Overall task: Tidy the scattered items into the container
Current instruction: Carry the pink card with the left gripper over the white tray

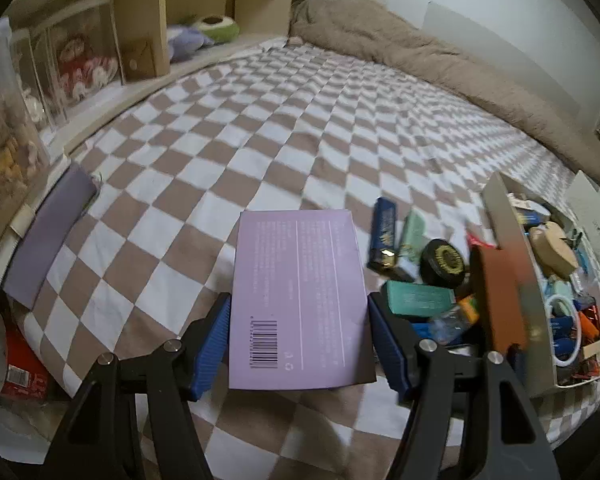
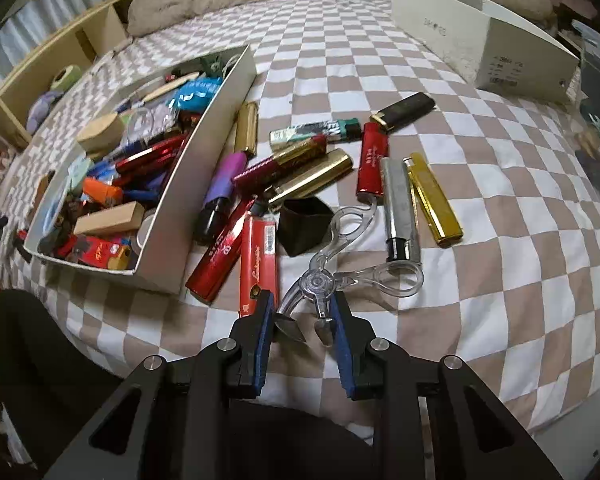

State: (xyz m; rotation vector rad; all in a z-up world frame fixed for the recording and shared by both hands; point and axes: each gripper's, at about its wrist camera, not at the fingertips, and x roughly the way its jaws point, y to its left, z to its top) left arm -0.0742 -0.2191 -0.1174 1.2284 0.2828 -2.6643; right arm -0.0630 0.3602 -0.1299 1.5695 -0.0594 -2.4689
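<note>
The left tool [image 1: 299, 312] grips a flat lilac box [image 1: 298, 300] by its two long edges, its blue ribbed pads pressed to the card, and holds it clear of the checked bed cover [image 1: 220, 128]. The right tool [image 2: 305, 316] is closed on the tips of clear plastic tongs [image 2: 340, 256], whose looped handles lie on the cover, pointing away.

The tongs are the likelier trouble. They are hinged, glossy and hard, and the pads catch only the small spoon-shaped ends, so when lifted the handle end may swing or twist out of the grip (the plastic looks slick). One handle loop lies against a red lighter [image 2: 372, 164] and the other beside a silver lighter [image 2: 400, 212], so a careless lift could drag them about.

The lilac box is smooth cardboard held only by edge pressure; a tilt could let it slide out.

The white cardboard container [image 2: 204, 184] sits just left of the scattered pile and is already heaped with lighters, small boxes and wrappers. A wide flat box laid on that heap may perch and tip back over the low wall. The soft bedding gives little steady support.
</note>
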